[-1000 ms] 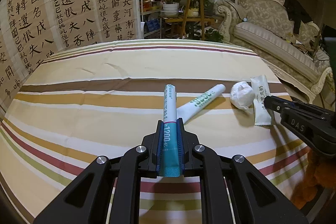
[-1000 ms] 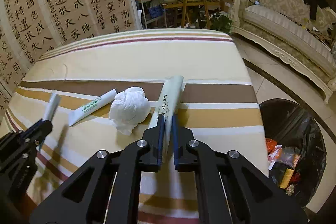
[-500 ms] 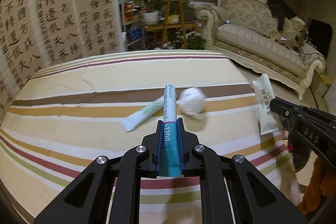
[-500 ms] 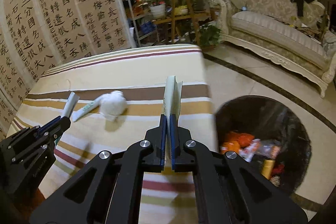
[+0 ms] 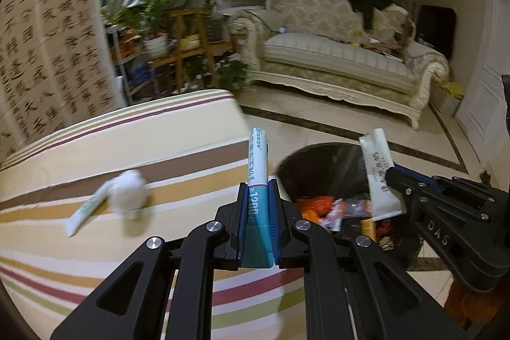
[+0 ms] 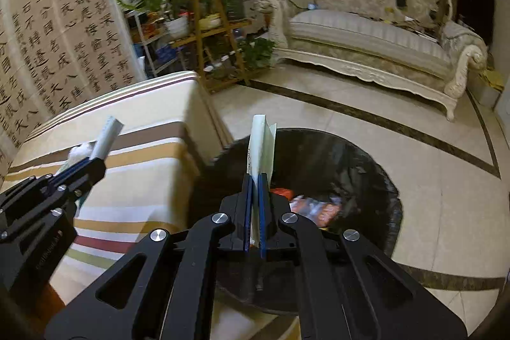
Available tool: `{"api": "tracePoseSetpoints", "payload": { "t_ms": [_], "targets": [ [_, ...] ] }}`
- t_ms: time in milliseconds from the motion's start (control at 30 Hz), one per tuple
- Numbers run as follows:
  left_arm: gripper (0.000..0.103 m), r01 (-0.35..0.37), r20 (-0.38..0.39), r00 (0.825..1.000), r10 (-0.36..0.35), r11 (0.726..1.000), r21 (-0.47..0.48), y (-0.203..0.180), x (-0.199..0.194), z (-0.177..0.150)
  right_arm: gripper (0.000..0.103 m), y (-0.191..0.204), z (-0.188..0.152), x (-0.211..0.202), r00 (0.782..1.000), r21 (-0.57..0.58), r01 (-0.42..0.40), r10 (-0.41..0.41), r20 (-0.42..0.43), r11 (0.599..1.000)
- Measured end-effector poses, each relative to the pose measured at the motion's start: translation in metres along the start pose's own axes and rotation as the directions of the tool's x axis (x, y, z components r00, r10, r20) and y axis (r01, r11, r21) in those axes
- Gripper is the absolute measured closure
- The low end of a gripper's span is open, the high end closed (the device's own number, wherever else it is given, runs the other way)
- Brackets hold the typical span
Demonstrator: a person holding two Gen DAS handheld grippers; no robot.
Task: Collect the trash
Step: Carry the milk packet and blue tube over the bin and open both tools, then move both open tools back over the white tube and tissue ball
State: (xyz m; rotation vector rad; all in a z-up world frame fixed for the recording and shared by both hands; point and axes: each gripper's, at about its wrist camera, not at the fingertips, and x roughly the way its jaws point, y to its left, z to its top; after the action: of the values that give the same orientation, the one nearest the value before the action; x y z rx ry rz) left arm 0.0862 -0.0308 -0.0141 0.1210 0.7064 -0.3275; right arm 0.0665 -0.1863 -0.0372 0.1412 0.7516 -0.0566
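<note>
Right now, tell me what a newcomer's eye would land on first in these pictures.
First, the two loaded claws: the left claw is shut on a teal-and-white toothpaste tube, the right claw on a pale flat sachet above the black-lined trash bin on the floor. Next, the striped tablecloth on the left, with a crumpled tissue and a second tube lying on it.

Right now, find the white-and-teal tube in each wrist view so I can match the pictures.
Left wrist view: white-and-teal tube stands centre frame, clamped in the left gripper.
Right wrist view: its white end shows at left, over the striped table.
Shared landmark: the black trash bin on the floor.
</note>
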Motion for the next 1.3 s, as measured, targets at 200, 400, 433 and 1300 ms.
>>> {"api": "tracePoseSetpoints", "payload": {
  "t_ms": [200,400,433,1300],
  "targets": [
    [0.089,0.017,-0.03,0.999,-0.016,0.999,0.044,-0.025,0.025,0.006,0.098,-0.027,-0.003,0.011,0.999,0.032,0.035,-0.035,-0.01,0.999],
    [0.077,0.013,-0.044,0.999,-0.011,0.999,0.05,-0.033,0.036,0.006,0.088,-0.043,-0.001,0.023,0.999,0.065,0.044,-0.042,-0.029,0.997],
    [0.067,0.009,-0.042,0.999,-0.007,0.999,0.05,-0.033,0.036,0.006,0.088,-0.043,-0.002,0.023,0.999,0.068,0.047,-0.045,-0.029,0.997],
    [0.029,-0.226,-0.016,0.974,0.226,0.967,-0.114,0.092,-0.009,-0.007,0.057,0.045,0.01,0.014,0.996,-0.035,-0.093,0.094,0.001,0.995]
  ]
}}
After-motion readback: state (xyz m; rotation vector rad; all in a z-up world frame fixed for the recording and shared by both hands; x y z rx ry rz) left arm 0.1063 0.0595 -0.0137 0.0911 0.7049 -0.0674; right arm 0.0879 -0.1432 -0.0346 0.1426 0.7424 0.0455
